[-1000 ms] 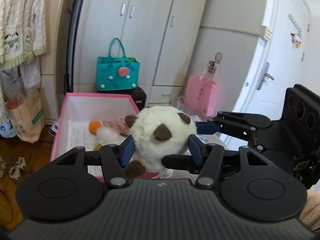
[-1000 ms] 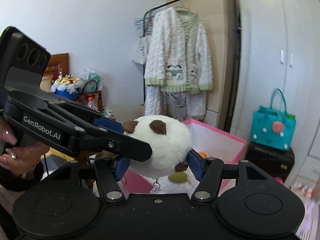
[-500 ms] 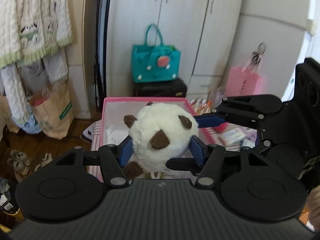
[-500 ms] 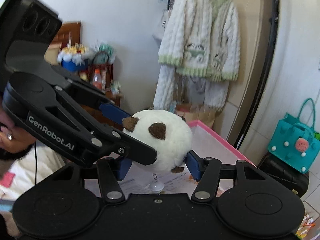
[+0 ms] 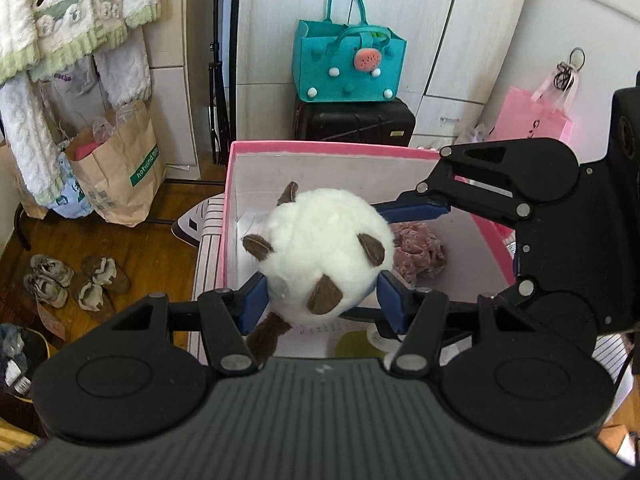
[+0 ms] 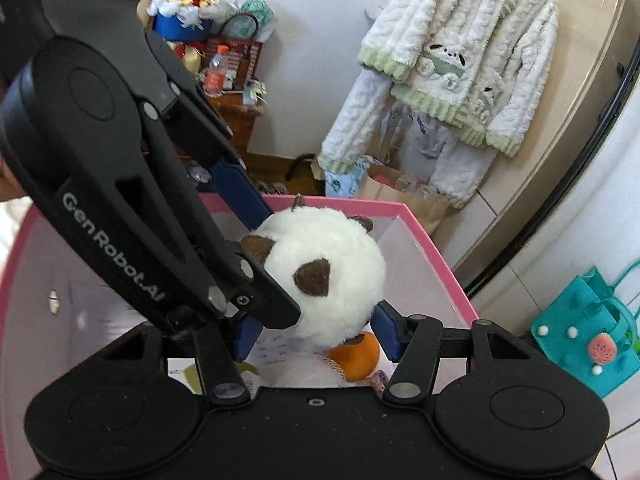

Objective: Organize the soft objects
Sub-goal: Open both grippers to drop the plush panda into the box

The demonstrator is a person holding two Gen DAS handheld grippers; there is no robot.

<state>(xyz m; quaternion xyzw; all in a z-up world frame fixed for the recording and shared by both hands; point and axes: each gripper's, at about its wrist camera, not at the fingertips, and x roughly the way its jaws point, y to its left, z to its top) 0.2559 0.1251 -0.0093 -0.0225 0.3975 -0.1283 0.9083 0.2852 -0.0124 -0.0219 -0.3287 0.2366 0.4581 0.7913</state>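
White plush ball (image 5: 320, 248) with brown patches is pinched from two sides at once: left gripper (image 5: 322, 298) has its blue pads pressed into the fur at the toy's lower flanks, right gripper (image 6: 316, 330) likewise, each at a middling opening filled by the toy. Left jaws have eased in a little just now, with the plush between them; right jaws narrowed slightly a moment before that, also on the plush. The relation that matters: the toy hangs directly ahead of and slightly beyond both sets of fingertips, and the pink box (image 5: 332, 147) lies open straight below it. From the left wrist view the box floor shows past the toy on all sides, with a crumpled pinkish cloth (image 5: 420, 252) off to the right of the claw; from the right wrist view an orange ball (image 6: 358, 354) sits under the toy's near edge. The toy is roundish, no real long axis. Both grippers pitch steeply downward and cross at an angle. Neither is nearer. Judgement: the toy is over the box but not yet resting; lowering, then letting go with both, seems next.
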